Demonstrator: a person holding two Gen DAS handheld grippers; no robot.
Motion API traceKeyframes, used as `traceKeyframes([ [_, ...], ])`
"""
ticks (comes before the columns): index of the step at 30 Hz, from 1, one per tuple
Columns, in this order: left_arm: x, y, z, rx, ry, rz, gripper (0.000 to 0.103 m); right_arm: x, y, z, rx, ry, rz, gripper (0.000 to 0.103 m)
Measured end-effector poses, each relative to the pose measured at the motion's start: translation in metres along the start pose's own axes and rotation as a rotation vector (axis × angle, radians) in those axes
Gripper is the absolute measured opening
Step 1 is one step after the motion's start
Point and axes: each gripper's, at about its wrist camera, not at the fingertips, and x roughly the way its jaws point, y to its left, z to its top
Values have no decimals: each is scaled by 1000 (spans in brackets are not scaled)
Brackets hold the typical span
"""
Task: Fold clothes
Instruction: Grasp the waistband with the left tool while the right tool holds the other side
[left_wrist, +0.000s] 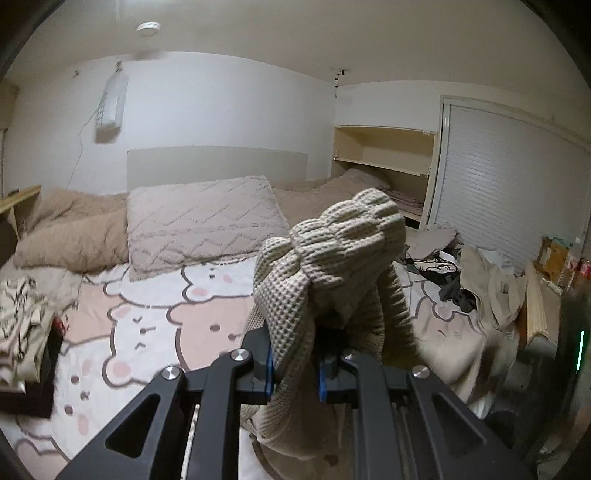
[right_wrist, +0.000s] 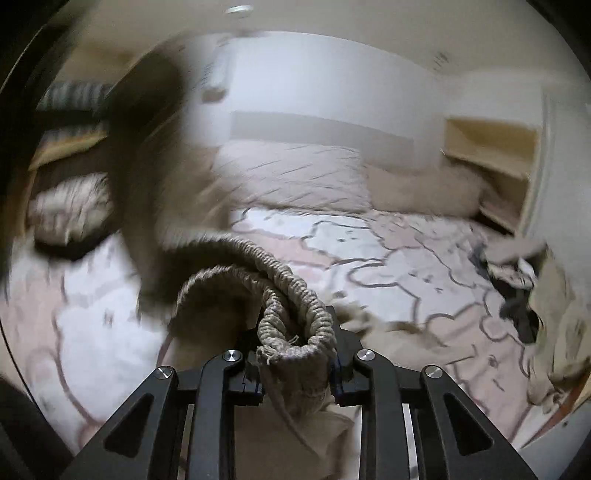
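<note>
My left gripper (left_wrist: 295, 365) is shut on a beige waffle-knit garment (left_wrist: 332, 258), which bunches above the fingers and hangs down in front of them, held above the bed. My right gripper (right_wrist: 295, 365) is shut on a ribbed edge of the same beige garment (right_wrist: 291, 314); the knit curls up and left out of the jaws. The right wrist view is blurred by motion. The bed sheet with pink and white bear print (left_wrist: 147, 325) lies below both grippers and also shows in the right wrist view (right_wrist: 388, 266).
A quilted pillow (left_wrist: 203, 221) and tan duvet (left_wrist: 74, 229) lie at the bed's head. Folded clothes (left_wrist: 22, 332) are stacked at the left. Loose clothes (left_wrist: 476, 288) are piled at the right edge, near shelves (left_wrist: 384, 162) and a shuttered door (left_wrist: 509, 184).
</note>
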Motion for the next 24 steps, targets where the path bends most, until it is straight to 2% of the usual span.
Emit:
traceKeyframes([
  [2, -6, -2, -18, 1, 10, -12, 17, -4, -40, 33, 98, 11, 30, 26],
  [6, -12, -24, -47, 53, 28, -44, 21, -14, -92, 93, 218, -19, 146, 25],
  [9, -17, -46, -61, 111, 18, -50, 36, -27, -97, 125, 218, -73, 206, 25],
  [10, -20, -54, -65, 126, 7, -57, 45, -29, -96, 132, 217, -87, 219, 25],
  [11, -22, -58, -67, 136, 0, -59, 56, -31, -94, 137, 214, -100, 225, 25],
  [15, -30, -77, -75, 206, -38, -59, 68, -44, -91, 153, 212, -137, 258, 25],
  [17, -35, -89, -77, 245, -64, -72, 79, -44, -92, 156, 212, -142, 275, 25],
  [20, -38, -99, -77, 290, -81, -118, 83, -46, -88, 158, 207, -136, 290, 25],
  [24, -30, -105, -78, 298, -51, -185, 83, -53, -90, 159, 215, -135, 311, 25],
])
